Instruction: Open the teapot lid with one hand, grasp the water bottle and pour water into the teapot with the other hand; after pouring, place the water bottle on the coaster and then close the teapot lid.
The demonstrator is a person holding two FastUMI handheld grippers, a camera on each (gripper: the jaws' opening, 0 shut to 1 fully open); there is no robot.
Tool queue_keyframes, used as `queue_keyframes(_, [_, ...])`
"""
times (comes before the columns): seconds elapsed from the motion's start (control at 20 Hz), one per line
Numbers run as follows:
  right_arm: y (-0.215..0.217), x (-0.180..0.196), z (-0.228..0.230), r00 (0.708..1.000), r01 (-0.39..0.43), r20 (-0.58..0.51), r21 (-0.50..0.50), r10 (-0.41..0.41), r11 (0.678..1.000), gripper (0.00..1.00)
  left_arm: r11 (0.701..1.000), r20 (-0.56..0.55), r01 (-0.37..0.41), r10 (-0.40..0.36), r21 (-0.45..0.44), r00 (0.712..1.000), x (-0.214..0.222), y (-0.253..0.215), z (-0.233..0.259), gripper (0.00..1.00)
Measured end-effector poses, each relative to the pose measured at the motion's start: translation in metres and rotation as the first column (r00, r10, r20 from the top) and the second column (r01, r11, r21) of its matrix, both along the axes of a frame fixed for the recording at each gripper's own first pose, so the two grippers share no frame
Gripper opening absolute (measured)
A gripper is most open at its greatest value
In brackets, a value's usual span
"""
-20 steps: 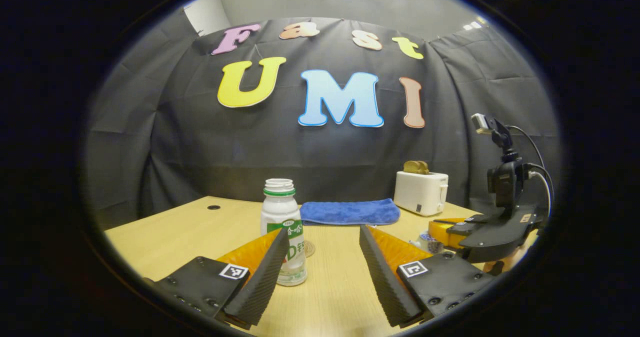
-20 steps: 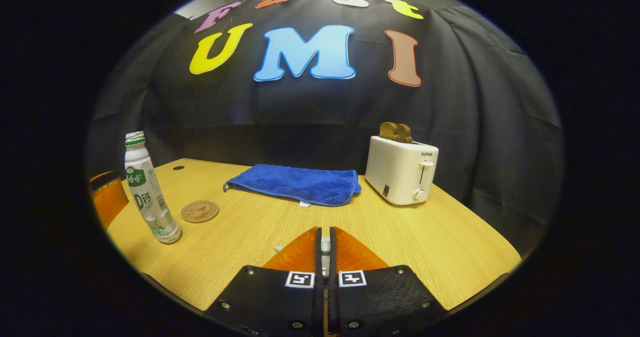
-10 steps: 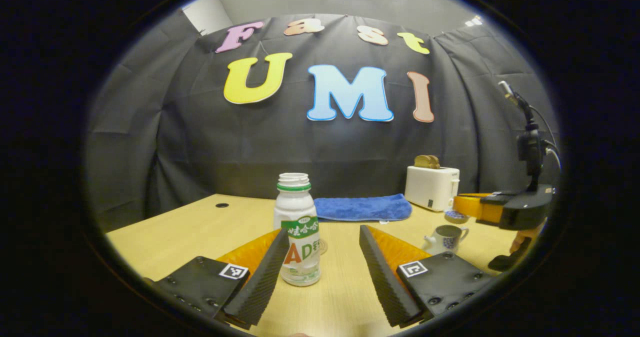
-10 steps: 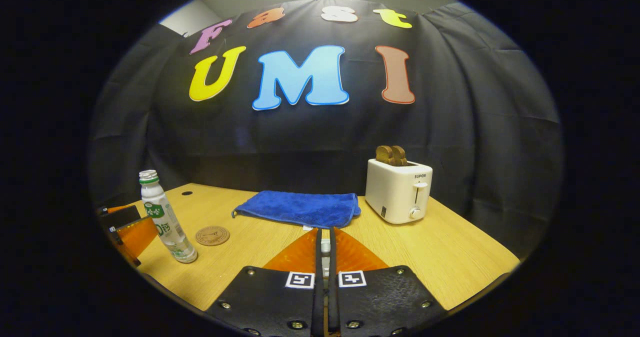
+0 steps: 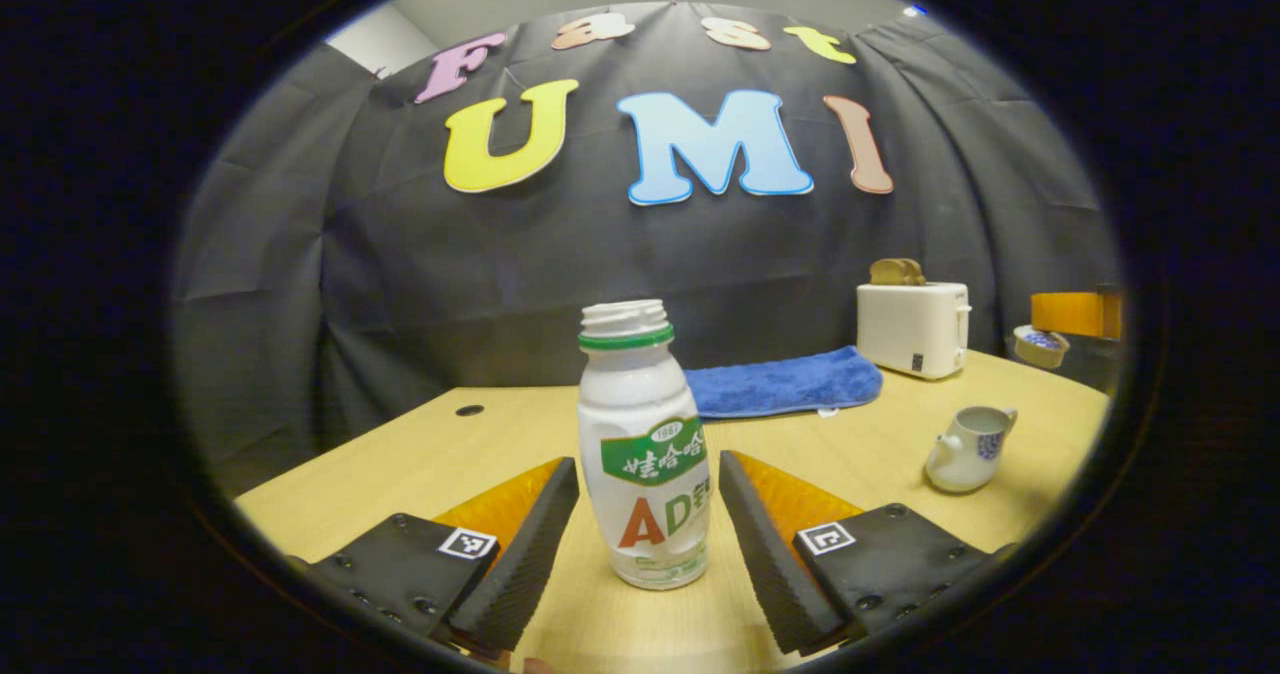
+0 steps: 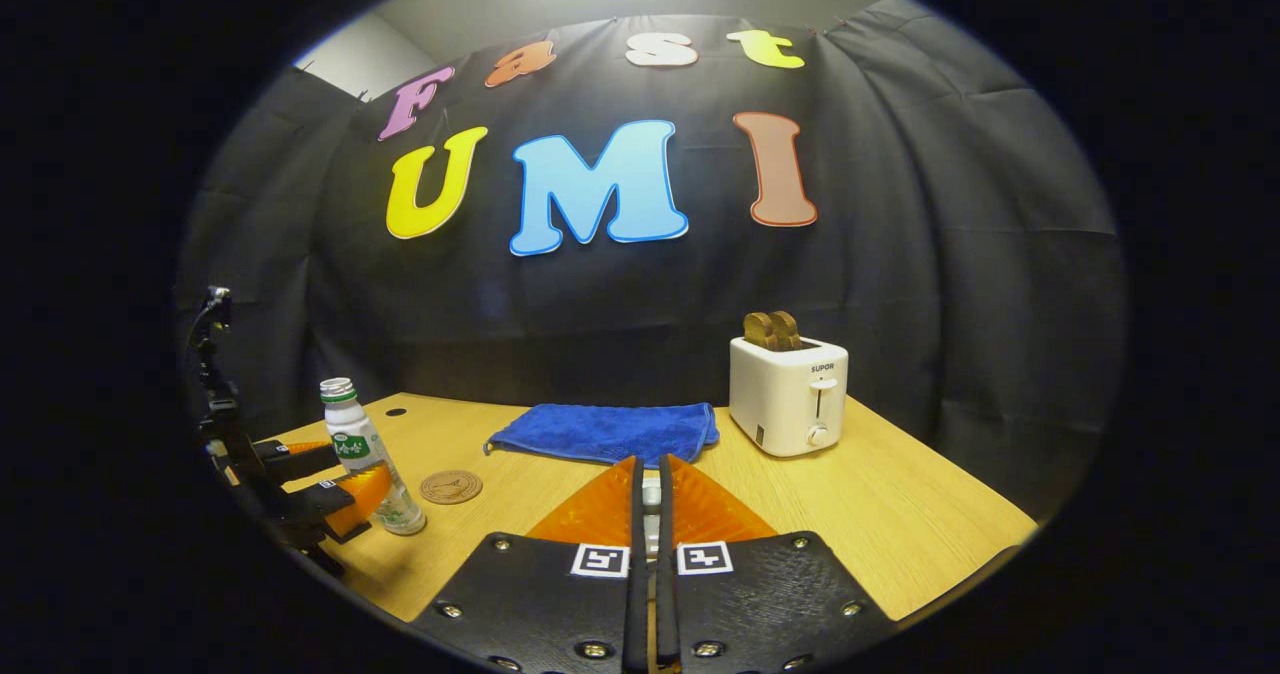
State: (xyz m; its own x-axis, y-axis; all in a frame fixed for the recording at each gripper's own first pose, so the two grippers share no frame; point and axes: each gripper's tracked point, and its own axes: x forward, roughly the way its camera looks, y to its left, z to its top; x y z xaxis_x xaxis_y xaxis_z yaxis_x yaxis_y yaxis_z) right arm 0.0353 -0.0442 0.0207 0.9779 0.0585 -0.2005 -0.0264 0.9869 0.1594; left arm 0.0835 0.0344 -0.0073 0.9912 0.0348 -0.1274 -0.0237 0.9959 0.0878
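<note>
My left gripper [image 5: 648, 514] wide apart, water bottle [image 5: 643, 454] standing between fingers near table's [image 5: 420, 459] front edge. Squeeze label part softly, keep upright. My right gripper [image 6: 650, 494] clenched on lid [image 5: 1040, 345]. Teapot [image 5: 962, 447] near right edge.

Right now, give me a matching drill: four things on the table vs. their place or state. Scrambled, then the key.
Things
1. bottle
2. teapot
3. cloth
4. toaster

Place or state
A. lies flat beside the toaster
B. holds two brown slices in its slots
C. stands uncapped between the left gripper's open fingers, not yet pinched
D. lid off, standing alone on the table

Pairs: 1-C, 2-D, 3-A, 4-B
</note>
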Motion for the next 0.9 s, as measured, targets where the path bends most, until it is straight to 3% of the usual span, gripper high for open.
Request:
queue_keyframes(0.4, [-0.028,-0.007,-0.012,0.999,0.045,-0.022,0.032,-0.044,0.998,0.03,1.0,-0.063,0.0,0.002,0.02,0.998,0.021,0.002,-0.021,0.99])
queue_keyframes(0.55, [-0.042,-0.012,-0.016,0.997,0.068,-0.033,0.036,-0.067,0.997,0.04,0.999,-0.073,0.009,-0.005,0.043,0.997,0.022,0.002,-0.02,0.83])
queue_keyframes(0.6, [-0.047,-0.013,-0.018,0.997,0.076,-0.037,0.035,-0.075,0.996,0.04,0.998,-0.08,0.013,-0.008,0.058,0.997,0.021,0.001,-0.019,0.84])
queue_keyframes(0.8, [-0.065,-0.019,-0.024,0.993,0.104,-0.051,0.045,-0.102,0.994,0.03,0.985,-0.073,0.038,-0.025,0.17,0.997,0.022,-0.019,-0.006,0.85])
queue_keyframes(0.9, [-0.073,-0.022,-0.026,0.992,0.116,-0.054,0.047,-0.113,0.992,0.03,0.961,-0.048,0.042,-0.03,0.274,0.998,0.022,-0.028,0.007,0.77])
